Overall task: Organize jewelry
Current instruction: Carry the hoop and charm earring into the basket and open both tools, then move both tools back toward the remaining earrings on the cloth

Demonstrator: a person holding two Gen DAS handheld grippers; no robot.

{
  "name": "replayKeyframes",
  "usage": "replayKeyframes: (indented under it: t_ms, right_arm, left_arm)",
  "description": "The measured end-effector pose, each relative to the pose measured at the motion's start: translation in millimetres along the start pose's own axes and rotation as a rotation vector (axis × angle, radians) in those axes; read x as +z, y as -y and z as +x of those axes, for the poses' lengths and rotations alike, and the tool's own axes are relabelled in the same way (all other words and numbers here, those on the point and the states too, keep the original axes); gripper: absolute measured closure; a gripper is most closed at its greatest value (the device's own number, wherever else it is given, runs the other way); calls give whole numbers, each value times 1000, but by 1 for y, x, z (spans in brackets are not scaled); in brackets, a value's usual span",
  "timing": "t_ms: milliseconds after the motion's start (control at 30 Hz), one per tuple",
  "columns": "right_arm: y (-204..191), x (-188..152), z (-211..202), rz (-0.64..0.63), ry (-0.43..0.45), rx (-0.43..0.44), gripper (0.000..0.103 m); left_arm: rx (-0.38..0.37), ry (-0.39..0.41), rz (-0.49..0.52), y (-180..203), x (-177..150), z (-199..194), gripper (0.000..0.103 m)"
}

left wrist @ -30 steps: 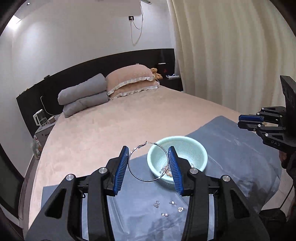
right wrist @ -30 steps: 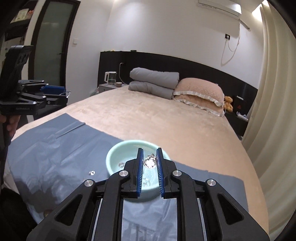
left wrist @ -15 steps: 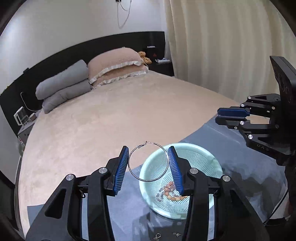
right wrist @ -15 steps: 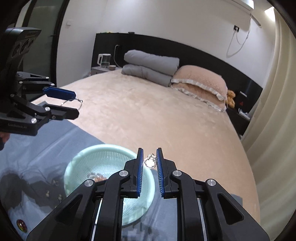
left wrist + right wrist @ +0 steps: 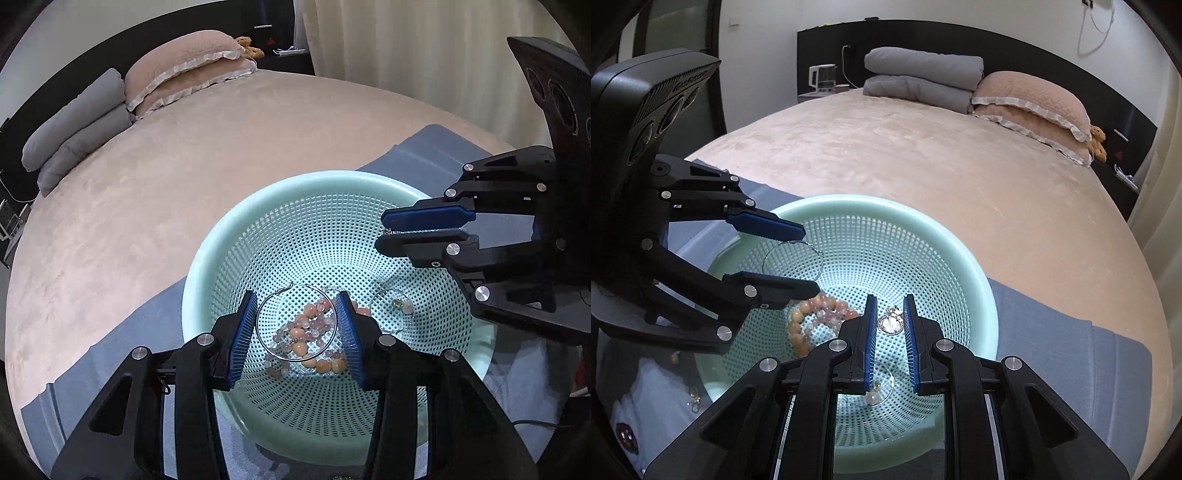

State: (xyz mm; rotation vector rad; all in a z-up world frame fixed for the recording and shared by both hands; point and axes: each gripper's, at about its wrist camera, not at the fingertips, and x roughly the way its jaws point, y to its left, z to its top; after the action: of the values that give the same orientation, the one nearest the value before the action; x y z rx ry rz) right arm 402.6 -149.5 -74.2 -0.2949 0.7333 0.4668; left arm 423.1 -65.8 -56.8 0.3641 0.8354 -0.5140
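A bedroom with a wide bed [image 5: 207,155] covered in a beige blanket, its near end overlaid with a blue-grey cloth [image 5: 1052,339].

Nearest in the left wrist view, the left gripper [image 5: 297,326] points down into a pale green plastic basket [image 5: 229,236] with a perforated wall, which stands on the cloth. Its jaws are partly open and pinch a large thin silver hoop earring [image 5: 296,291] across its width, so the ring sits flat between the blue pads above the basket floor.

In the right wrist view, the right gripper [image 5: 890,328] also points into the basket from the other side. Its jaws are nearly closed on a small round silver pendant [image 5: 891,322], held at the tips.

On the basket floor below both grippers lies a bracelet of pink and peach beads [image 5: 308,345], coiled in a loose heap. Beside it rests a second thin hoop with a pearl [image 5: 391,312].

On the cloth outside the basket, at the lower left of the right view, lie a small clasp [image 5: 693,400] and a dark round piece [image 5: 626,435], too small to tell apart further.

Farther back, at the head of the bed, two folded grey quilts [image 5: 923,77] are stacked beside two pink pillows [image 5: 1034,107] with pale frills, against a black headboard [image 5: 1015,55]. A cream curtain [image 5: 406,48] hangs along one side.
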Motion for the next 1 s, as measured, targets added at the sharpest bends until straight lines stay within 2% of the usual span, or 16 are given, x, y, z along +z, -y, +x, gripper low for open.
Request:
replayKeyframes:
  t_ms: [367, 467, 533, 700, 800, 900, 1000]
  right_arm:
    - [5, 7, -22, -16, 16, -61, 88]
    - [3, 11, -38, -19, 28, -78, 88]
    - [1, 14, -52, -29, 38, -89, 88]
    - [-4, 18, -94, -64, 71, -112, 88]
    - [-6, 21, -122, -81, 99, -140, 88]
    - [-9, 23, -152, -81, 130, -155, 88]
    - [-14, 22, -178, -83, 165, -155, 80]
  left_arm:
    - [-6, 15, 23, 0, -6, -19, 57]
    - [-6, 28, 27, 1, -6, -33, 49]
    - [3, 34, 35, 4, -4, -45, 36]
    - [57, 65, 49, 5, -1, -85, 35]
    - [109, 86, 59, 2, -3, -116, 26]
    - [140, 103, 49, -3, -7, -150, 24]
    - [167, 125, 44, -7, -15, -181, 20]
